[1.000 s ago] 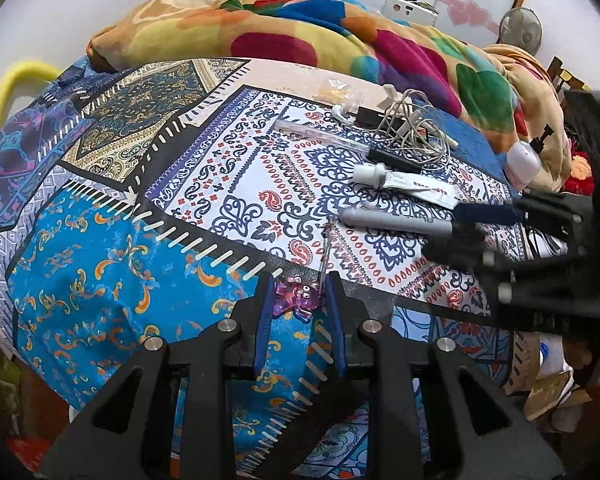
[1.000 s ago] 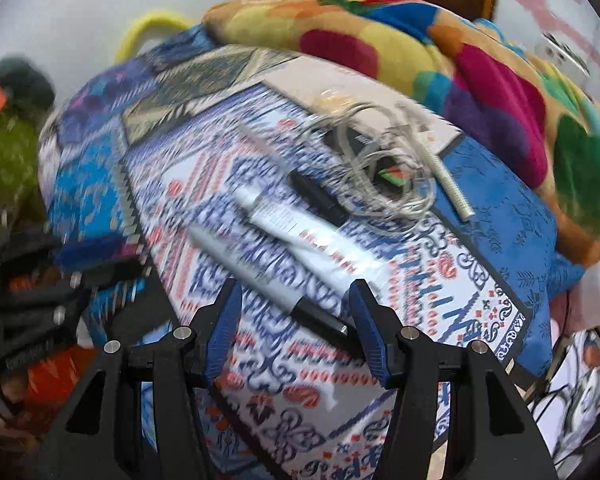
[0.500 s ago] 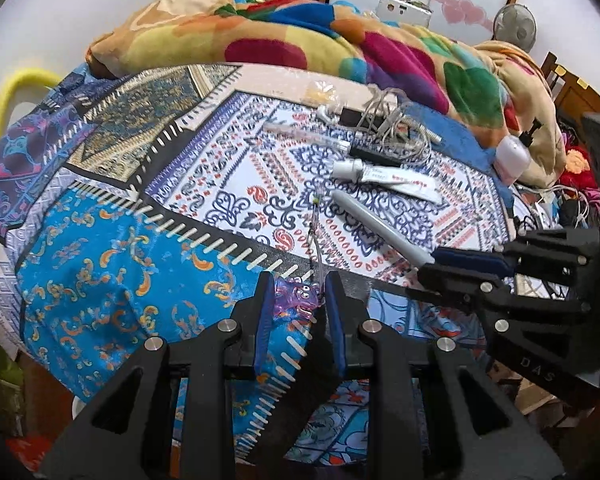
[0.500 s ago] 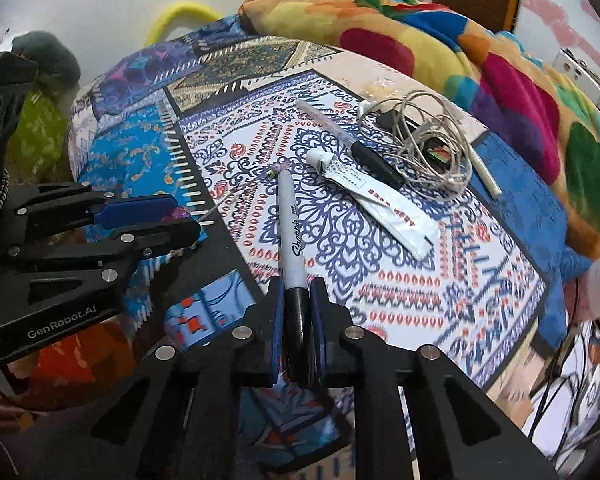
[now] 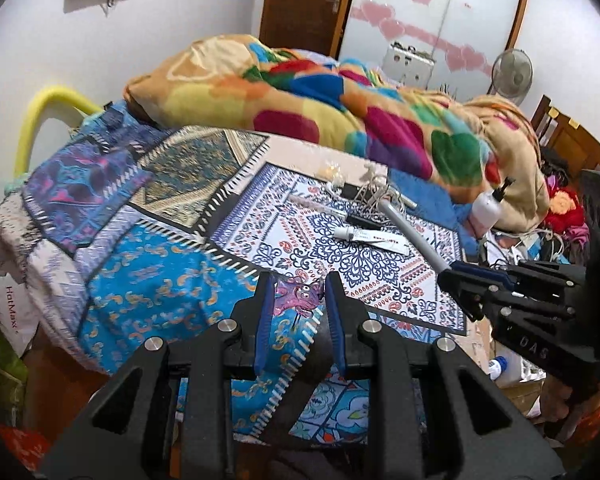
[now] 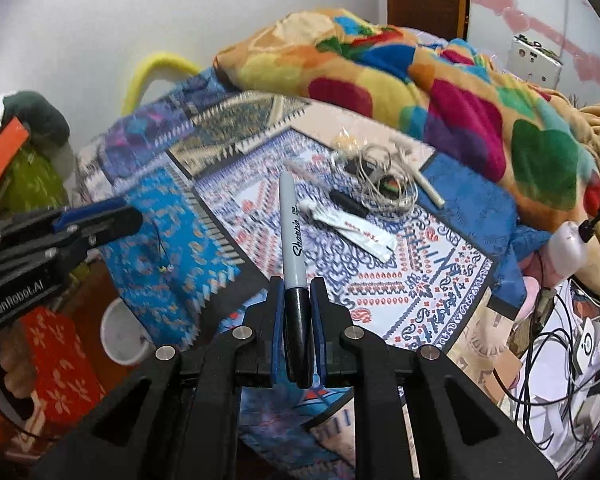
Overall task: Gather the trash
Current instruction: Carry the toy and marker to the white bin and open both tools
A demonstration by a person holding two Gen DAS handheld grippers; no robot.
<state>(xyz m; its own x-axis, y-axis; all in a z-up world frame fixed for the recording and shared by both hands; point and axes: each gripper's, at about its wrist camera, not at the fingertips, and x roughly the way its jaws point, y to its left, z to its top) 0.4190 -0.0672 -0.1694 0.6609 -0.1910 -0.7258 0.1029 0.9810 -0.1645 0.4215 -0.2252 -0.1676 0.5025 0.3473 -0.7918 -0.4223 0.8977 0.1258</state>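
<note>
My right tool (image 6: 296,312) is clamped on a grey black-capped Sharpie marker (image 6: 291,240), lifted above the patterned bedspread (image 6: 400,280). My left tool (image 5: 296,304) pinches a small purple cartoon-printed wrapper (image 5: 298,295) over the bed's near edge.

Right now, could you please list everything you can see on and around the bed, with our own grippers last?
Marker: 1, grey with black cap, clamped in the right gripper, above the bedspread.
Purple charm: 1, purple, between the left gripper's fingers.
Tube: 1, white, flat on the patterned bedspread.
Cable tangle: 1, pale, behind the tube.
Small black item: 1, beside the cables.
Blanket: 1, multicoloured, heaped at the far side.
Pump bottle: 1, white, at the right edge.
Fan: 1, far right.
White bucket: 1, on the floor, left.
Left gripper: 1, black.
Right gripper: 1, black.
</note>
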